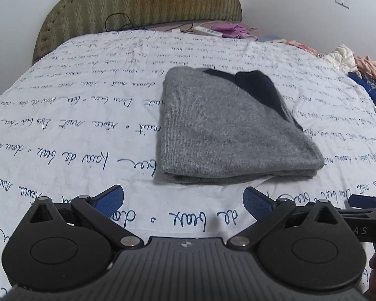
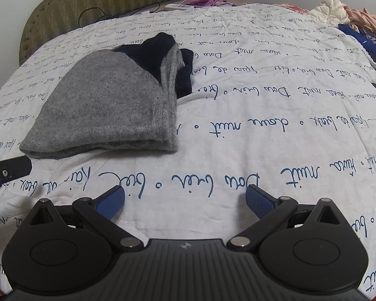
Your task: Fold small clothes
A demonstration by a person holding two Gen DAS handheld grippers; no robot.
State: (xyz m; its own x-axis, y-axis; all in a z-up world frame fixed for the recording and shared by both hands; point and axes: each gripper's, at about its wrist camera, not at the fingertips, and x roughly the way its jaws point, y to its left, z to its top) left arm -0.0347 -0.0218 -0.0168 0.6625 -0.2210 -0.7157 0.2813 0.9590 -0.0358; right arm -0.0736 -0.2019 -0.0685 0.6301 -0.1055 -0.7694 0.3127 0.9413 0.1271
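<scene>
Two claws are seen, one in each wrist view. The left claw (image 1: 183, 200) is held with its two blue-padded fingers (image 1: 110, 199) spread wide apart and nothing between them; it hangs over the bed cover (image 1: 75, 125), just short of the near folded edge of the one grey sweater (image 1: 228, 130). The right claw (image 2: 185, 202) is likewise spread wide with nothing gripped, its two blue pads (image 2: 259, 204) over bare cover, and the sweater (image 2: 107, 110) is found ahead and to its left, not touched. A part of the other claw is caught at the edge of each view. The sweater is laid flat in a folded stack near the middle of the bed, with one dark navy section (image 2: 158, 50) showing at its far end. The cover is white, printed with rows of blue script. Beyond it are seen one green padded headboard (image 1: 150, 0), one white power strip (image 1: 208, 31), one purple cloth (image 1: 231, 28), and one heap of mixed clothes (image 2: 351, 17) at the far right.
</scene>
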